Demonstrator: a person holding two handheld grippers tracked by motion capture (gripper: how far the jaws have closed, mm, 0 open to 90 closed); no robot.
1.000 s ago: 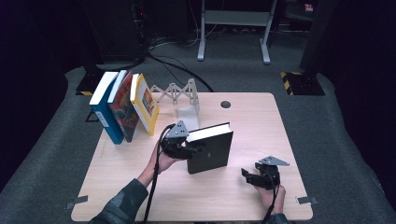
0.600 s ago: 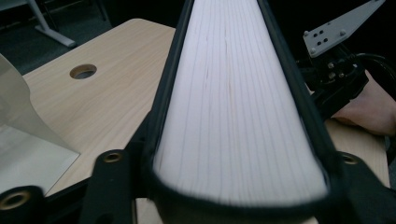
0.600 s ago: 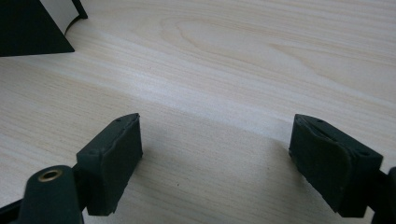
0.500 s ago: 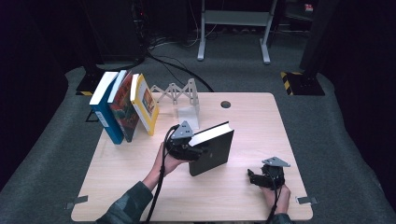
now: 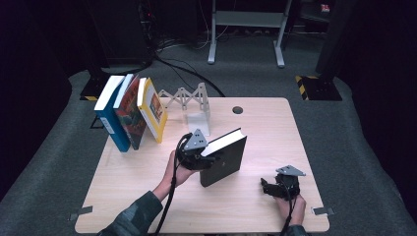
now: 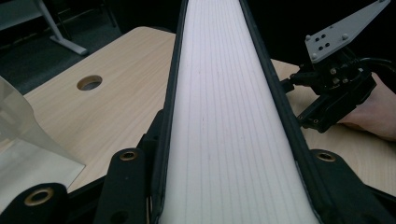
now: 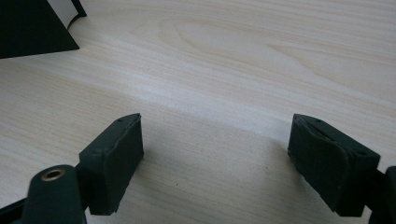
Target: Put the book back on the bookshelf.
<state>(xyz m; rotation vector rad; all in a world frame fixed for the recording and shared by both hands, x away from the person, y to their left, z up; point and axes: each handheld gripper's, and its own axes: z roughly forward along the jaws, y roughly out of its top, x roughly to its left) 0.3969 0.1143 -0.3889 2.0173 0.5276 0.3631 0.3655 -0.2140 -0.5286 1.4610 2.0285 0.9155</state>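
A thick black book (image 5: 223,157) stands on its edge on the wooden table (image 5: 147,196), tilted a little. My left gripper (image 5: 196,152) is shut on its near upper end. Its jaws have just been closing further, and its fingers (image 6: 128,182) press both covers with the white page edge (image 6: 224,116) between them. My right gripper (image 5: 268,188) rests low at the front right, apart from the book. It is open with only bare tabletop between its pads (image 7: 116,154), and its jaws have been opening within the last second. It also appears in the left gripper view (image 6: 292,93).
Three books (image 5: 130,113) lean together at the back left. A white accordion rack (image 5: 189,101) and a clear bookend (image 5: 196,120) stand behind the black book. A round hole (image 5: 237,109) pierces the table's far side. Dark floor surrounds the table.
My left gripper has edged slightly to the right at the book's top. The book and my right hand have kept their places.
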